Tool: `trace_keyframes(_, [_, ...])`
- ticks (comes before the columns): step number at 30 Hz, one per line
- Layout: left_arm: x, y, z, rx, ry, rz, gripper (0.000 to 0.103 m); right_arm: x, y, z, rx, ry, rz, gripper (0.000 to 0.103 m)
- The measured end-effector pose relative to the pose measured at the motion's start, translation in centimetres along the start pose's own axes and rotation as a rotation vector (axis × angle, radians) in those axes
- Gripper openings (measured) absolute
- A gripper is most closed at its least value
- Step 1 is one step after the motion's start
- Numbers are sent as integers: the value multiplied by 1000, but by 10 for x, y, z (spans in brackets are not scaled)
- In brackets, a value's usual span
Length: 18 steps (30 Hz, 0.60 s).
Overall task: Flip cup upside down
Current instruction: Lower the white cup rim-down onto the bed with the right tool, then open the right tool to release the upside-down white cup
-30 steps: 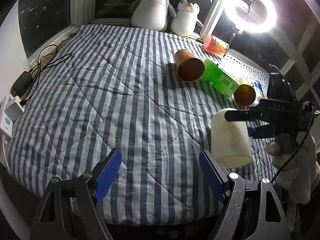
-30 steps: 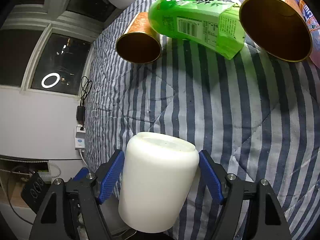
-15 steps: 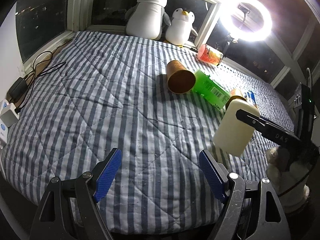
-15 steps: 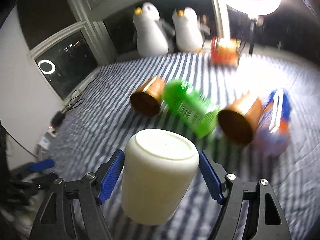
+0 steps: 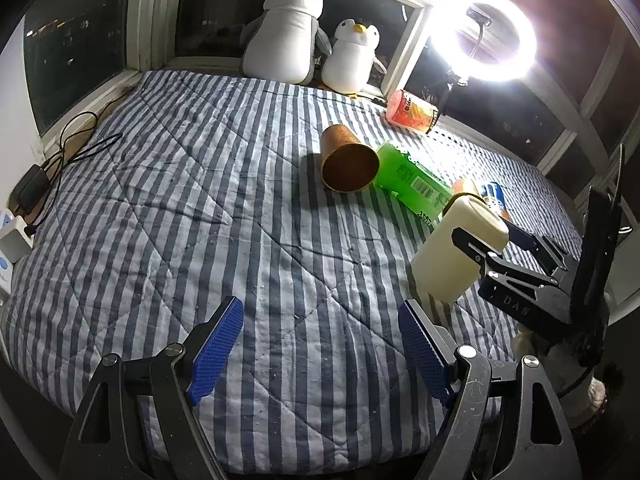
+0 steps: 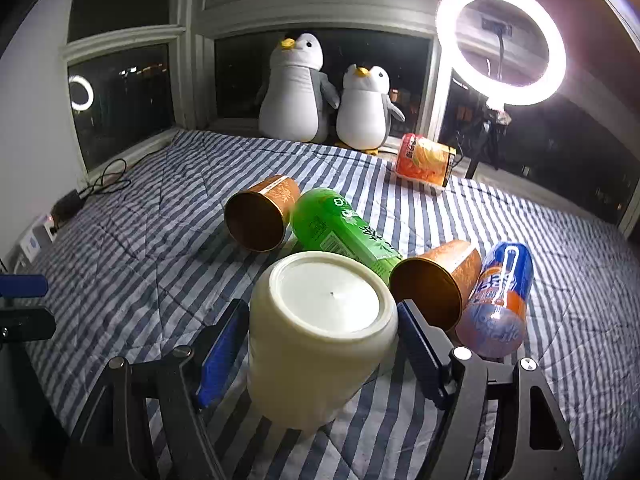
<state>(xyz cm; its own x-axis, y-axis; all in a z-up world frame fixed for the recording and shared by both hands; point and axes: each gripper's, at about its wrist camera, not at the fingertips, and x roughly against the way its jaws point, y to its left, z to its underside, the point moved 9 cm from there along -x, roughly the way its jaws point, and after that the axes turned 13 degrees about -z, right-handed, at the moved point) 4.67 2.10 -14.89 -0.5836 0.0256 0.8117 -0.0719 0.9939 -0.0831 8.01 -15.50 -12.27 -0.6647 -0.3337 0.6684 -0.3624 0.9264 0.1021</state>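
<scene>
A cream plastic cup (image 6: 316,336) sits between the blue pads of my right gripper (image 6: 320,344), base toward the camera and tilted, mouth down near the striped quilt (image 6: 160,248). In the left wrist view the same cup (image 5: 452,252) leans at the right, gripped by the right gripper (image 5: 496,248), its mouth just above or touching the quilt; I cannot tell which. My left gripper (image 5: 320,344) is open and empty over the quilt's near edge.
Two copper cups (image 6: 260,218) (image 6: 436,280) lie on their sides beside a green bottle (image 6: 340,232) and a blue-orange bottle (image 6: 496,300). An orange snack bag (image 6: 426,158), two penguin plushes (image 6: 296,92) and a ring light (image 6: 500,44) stand at the back. Cables and chargers (image 5: 36,184) lie at the left.
My right gripper has swung the cup from lying level to base-up and tilted, lowering it toward the quilt. The left gripper has stayed open, drawn back slightly.
</scene>
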Motion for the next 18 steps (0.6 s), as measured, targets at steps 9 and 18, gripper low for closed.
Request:
trace_keyframes(9, [-1,3,-2,6,-1,-4,83,-8,12,0,67,5,26,72])
trace_keyframes(18, [-3,8,-2,20,3,-6,83,-13,24,1,90,-11,-16,72])
